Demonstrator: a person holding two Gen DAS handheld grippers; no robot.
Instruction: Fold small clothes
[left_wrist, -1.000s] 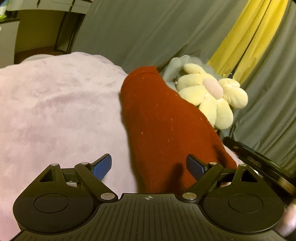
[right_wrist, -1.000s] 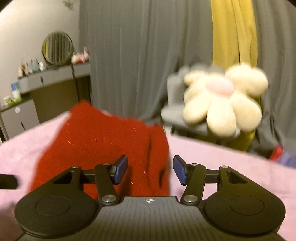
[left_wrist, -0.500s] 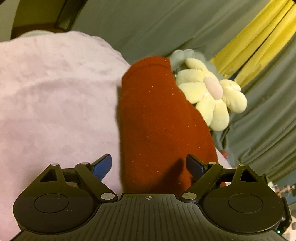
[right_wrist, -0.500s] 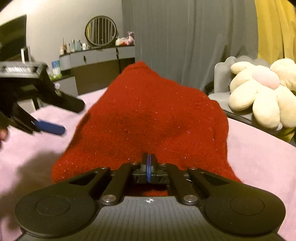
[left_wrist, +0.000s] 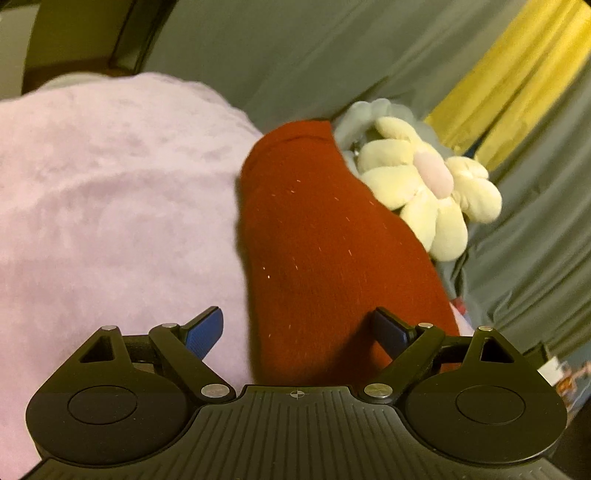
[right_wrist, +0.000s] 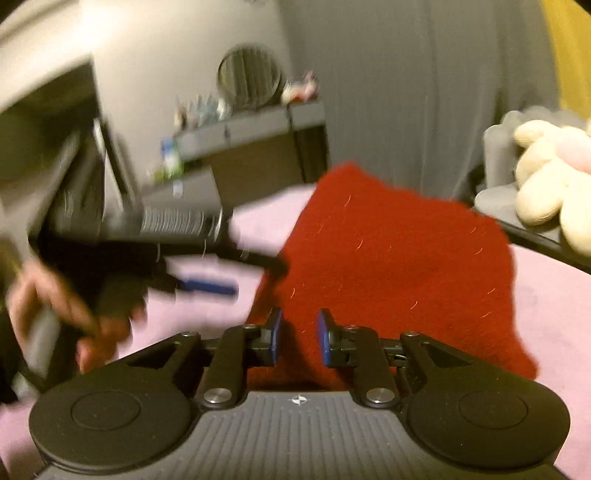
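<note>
A dark red knitted garment (left_wrist: 332, 258) lies in a folded heap on the pink fleece blanket (left_wrist: 110, 221). My left gripper (left_wrist: 299, 328) stands wide open at its near end. One blue pad is over the blanket, the other over the red cloth, and neither presses on it. In the right wrist view the same garment (right_wrist: 399, 258) spreads out ahead. My right gripper (right_wrist: 299, 334) has its jaws opening, a narrow gap between the pads. Red cloth shows behind that gap and the pads are off it. The left gripper (right_wrist: 251, 275) is a blur at the garment's left edge, held by a hand (right_wrist: 44, 306).
A cream flower plush (left_wrist: 424, 184) sits on a grey chair just past the garment. Grey curtains (left_wrist: 295, 55) and a yellow curtain (left_wrist: 517, 74) hang behind. A dresser with a round mirror (right_wrist: 251, 129) stands far left. Pink blanket (right_wrist: 554, 295) extends to the right.
The right gripper's jaws closed at the garment's near edge, then parted a little, and its view swung left. The left gripper stayed open and drew closer to the garment.
</note>
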